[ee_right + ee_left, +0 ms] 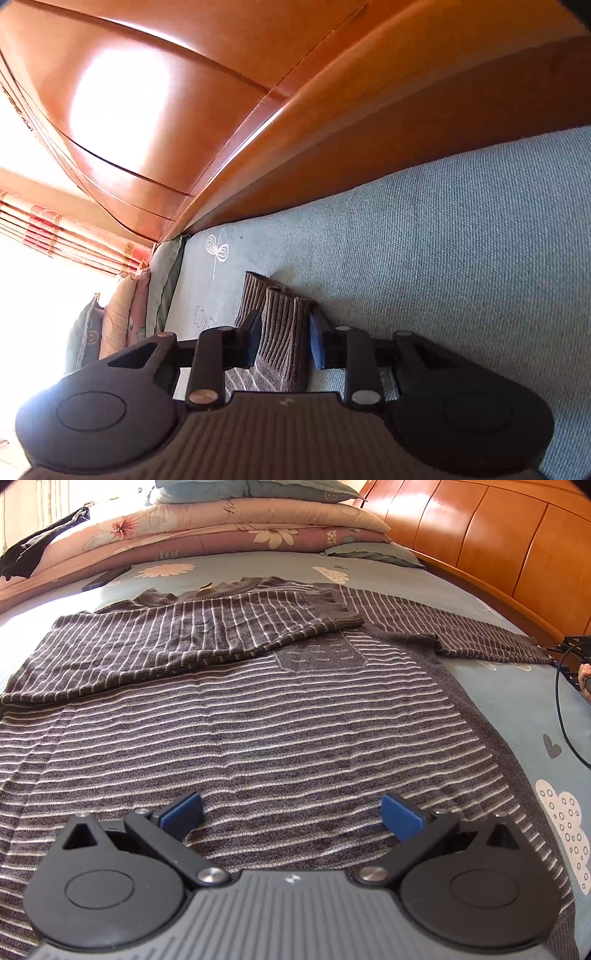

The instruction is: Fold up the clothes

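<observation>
The sweater (295, 720) lay face up on the bed (498, 701). One sleeve (166, 653) was already folded across the chest; the other sleeve (480, 635) stretched out flat toward the headboard (498, 546), not yet folded. The left tongs (291, 812) hovered released above the hem, grasping nothing. The right tongs (282, 341) had that outstretched sleeve's cuff (280, 332) between the pads, apparently clenched on it. Left, I judged: that sleeve inward, then the body fold.
</observation>
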`<state>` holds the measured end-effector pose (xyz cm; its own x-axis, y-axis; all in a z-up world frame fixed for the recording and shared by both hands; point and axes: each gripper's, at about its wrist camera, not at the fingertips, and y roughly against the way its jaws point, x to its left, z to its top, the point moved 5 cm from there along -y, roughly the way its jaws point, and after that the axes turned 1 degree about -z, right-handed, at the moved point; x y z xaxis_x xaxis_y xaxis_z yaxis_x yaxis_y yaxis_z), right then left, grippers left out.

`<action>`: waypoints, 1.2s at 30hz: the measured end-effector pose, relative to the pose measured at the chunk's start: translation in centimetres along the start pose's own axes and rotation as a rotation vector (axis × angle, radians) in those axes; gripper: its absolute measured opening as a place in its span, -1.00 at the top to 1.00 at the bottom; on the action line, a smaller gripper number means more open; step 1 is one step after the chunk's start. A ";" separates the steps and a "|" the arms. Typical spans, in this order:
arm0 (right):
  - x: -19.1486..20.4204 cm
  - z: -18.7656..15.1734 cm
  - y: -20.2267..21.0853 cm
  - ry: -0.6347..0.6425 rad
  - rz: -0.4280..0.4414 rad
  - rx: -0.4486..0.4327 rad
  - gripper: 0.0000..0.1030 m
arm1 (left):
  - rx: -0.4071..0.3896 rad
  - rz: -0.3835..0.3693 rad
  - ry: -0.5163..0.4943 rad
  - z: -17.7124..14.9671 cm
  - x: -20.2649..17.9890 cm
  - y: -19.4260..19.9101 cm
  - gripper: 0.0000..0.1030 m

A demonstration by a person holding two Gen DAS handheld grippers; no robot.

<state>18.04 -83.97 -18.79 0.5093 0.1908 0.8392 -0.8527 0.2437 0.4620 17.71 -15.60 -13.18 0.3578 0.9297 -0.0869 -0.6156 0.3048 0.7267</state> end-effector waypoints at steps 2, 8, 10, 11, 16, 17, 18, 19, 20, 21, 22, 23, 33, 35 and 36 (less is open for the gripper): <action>0.1 -0.6 0.4 0.042 0.013 0.000 0.39 | -0.003 -0.001 -0.002 0.0 0.0 -0.1 -0.99; 0.4 0.6 -1.5 0.031 0.031 -0.025 0.35 | -0.007 0.006 -0.009 0.1 -0.6 -0.4 -0.99; 0.8 0.8 -2.3 0.070 0.034 -0.025 0.35 | -0.006 -0.001 -0.006 0.3 -0.6 -0.3 -0.99; 1.0 0.9 -2.6 0.091 0.035 -0.024 0.35 | -0.006 -0.005 -0.003 0.3 -0.6 -0.3 -0.99; 1.2 0.0 -1.6 0.166 0.100 0.038 0.29 | -0.011 -0.002 0.009 0.4 -0.2 -0.4 -0.99; 0.9 -0.1 -1.1 0.165 0.122 0.048 0.27 | -0.011 -0.003 0.011 0.4 -0.2 -0.5 -0.99; 0.8 -0.1 -0.9 0.160 0.148 0.052 0.21 | -0.012 -0.002 0.012 0.4 -0.2 -0.5 -0.99; 0.6 0.0 -0.9 0.149 0.167 0.050 0.20 | -0.014 0.003 0.009 0.4 -0.2 -0.6 -0.99; 0.7 0.1 -1.1 0.135 0.163 0.041 0.19 | -0.016 0.008 0.007 0.4 -0.3 -0.7 -0.99; 0.9 0.3 -1.4 0.126 0.149 0.029 0.18 | -0.017 0.011 0.005 0.4 -0.4 -0.7 -0.99; 1.3 0.3 -1.7 0.138 0.134 0.020 0.13 | -0.018 0.010 0.006 0.4 -0.5 -0.7 -0.99; 1.8 0.2 -2.1 0.174 0.117 0.015 0.03 | -0.018 0.009 0.007 0.4 -0.5 -0.7 -0.99; 3.9 -2.4 -1.9 0.359 -0.002 0.023 0.65 | -0.023 -0.020 0.039 1.1 1.0 -0.2 -0.99; 4.0 -2.5 -1.9 0.367 -0.029 0.016 0.72 | -0.029 -0.014 0.035 1.3 1.4 0.1 -0.99; 4.2 -2.6 -1.8 0.377 -0.054 0.009 0.74 | -0.031 -0.015 0.034 1.4 1.6 0.2 -0.99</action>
<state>22.08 -81.11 -16.84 0.5588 0.5152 0.6498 -0.8238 0.2551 0.5062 19.13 -14.31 -12.22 0.3434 0.9314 -0.1211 -0.6322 0.3245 0.7036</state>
